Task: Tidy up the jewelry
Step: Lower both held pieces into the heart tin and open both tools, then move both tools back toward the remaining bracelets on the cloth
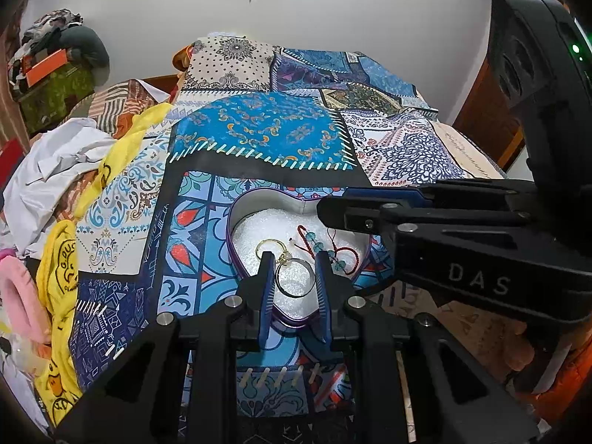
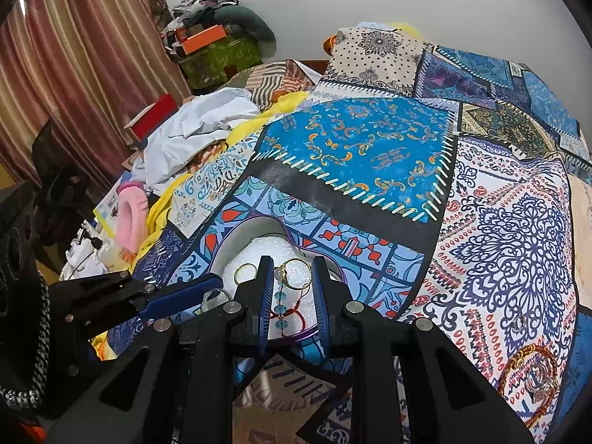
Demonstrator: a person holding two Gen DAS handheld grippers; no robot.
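A purple heart-shaped box (image 1: 236, 218) with white foam lining sits on the patterned bedspread; it also shows in the right wrist view (image 2: 222, 244). Inside lie two gold rings, a large one (image 1: 295, 277) and a smaller one (image 1: 269, 248), and a red cord bracelet with teal beads (image 1: 322, 248). My left gripper (image 1: 294, 259) is open, its fingers either side of the large ring, above the box. My right gripper (image 2: 292, 262) is open over the box, above the bracelet (image 2: 281, 309) and a ring (image 2: 296, 273). Its closed-looking side shows in the left wrist view (image 1: 333, 214).
More jewelry, bangles and rings (image 2: 532, 373), lies on the bedspread at the right. Crumpled clothes, white (image 1: 55, 170), yellow (image 1: 59, 270) and pink (image 1: 18, 292), are heaped at the left. A striped curtain (image 2: 74, 55) hangs beyond them.
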